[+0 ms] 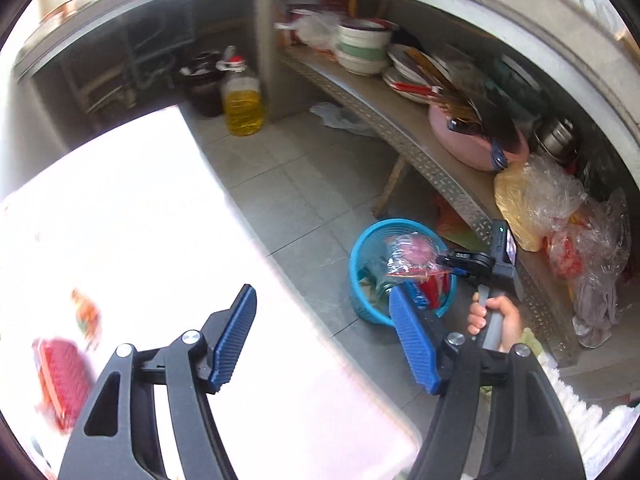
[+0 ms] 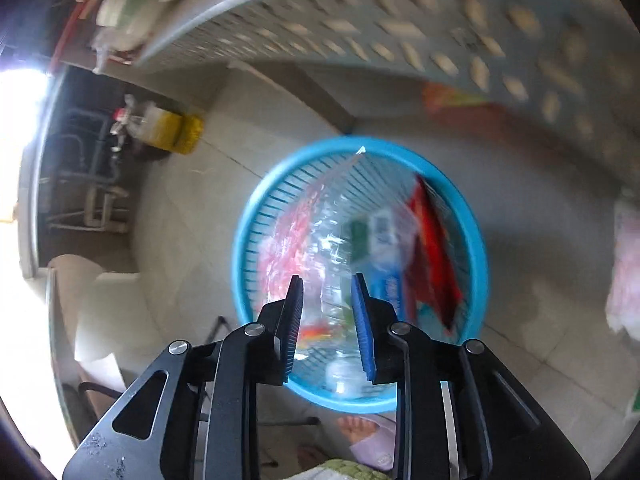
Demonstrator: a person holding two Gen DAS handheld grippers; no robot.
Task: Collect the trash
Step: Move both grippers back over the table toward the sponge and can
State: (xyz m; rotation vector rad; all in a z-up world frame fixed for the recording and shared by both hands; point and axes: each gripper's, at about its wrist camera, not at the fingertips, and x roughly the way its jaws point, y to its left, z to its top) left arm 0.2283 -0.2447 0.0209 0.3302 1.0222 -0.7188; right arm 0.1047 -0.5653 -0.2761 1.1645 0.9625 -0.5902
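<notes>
A blue slatted basket (image 1: 360, 240) (image 2: 248, 216) stands on the tiled floor beside a white table (image 1: 160, 220). My right gripper (image 1: 444, 262) (image 2: 327, 280) hangs over it, jaws a little apart. A clear bag with red and pink print (image 1: 412, 254) (image 2: 304, 232) lies at its tips over the basket mouth, and the pads do not press it. Inside the basket are a red wrapper (image 2: 432, 256), a blue-white packet (image 2: 384, 280) and a clear bottle (image 2: 340, 372). My left gripper (image 1: 324, 332) is open and empty above the table edge. A red packet (image 1: 64, 384) and a small orange wrapper (image 1: 86, 316) lie blurred on the table.
A low perforated metal shelf (image 1: 424, 160) runs to the right of the basket, bearing bowls (image 1: 364, 46), a pink pot (image 1: 472, 140) and plastic bags (image 1: 560, 208). A yellow oil bottle (image 1: 242, 108) stands at the back. A person's hand (image 1: 496, 320) grips the right handle; a foot (image 2: 356, 428) is near the basket.
</notes>
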